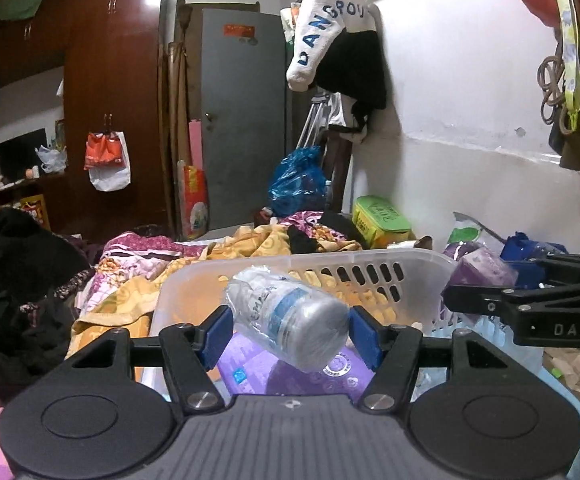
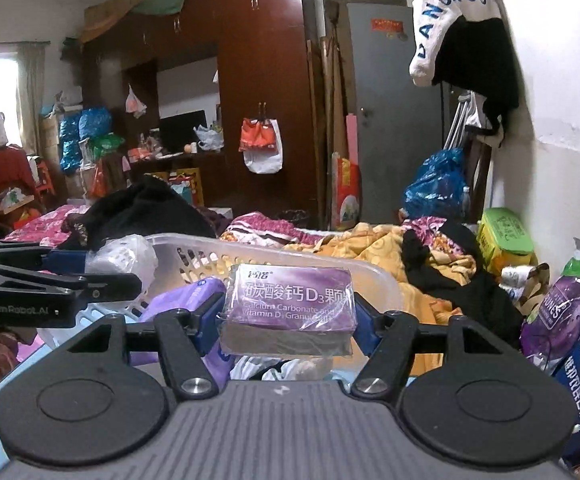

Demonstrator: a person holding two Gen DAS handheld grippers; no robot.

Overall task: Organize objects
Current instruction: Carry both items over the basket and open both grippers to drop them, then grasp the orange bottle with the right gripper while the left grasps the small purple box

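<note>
Now, both loads hang over the basket.
Left tongs (image 1: 287, 330): pinching a clear plastic bottle (image 1: 285, 316), which lies tilted across the blue pads (image 1: 219, 334).
Right tongs (image 2: 285, 312): pinching a purple medicine box (image 2: 290, 304) by its two ends, held level.
Basket (image 1: 370, 260): translucent, on the bed, purple packs already inside; both items are just above it.
Bottle risk: its round, slick wall sits skewed, so it could rotate or slip out.
Box risk: its plastic wrap may slide against the pads.
Crowding risk: the two tongs are near each other and could collide over the basket.
</note>
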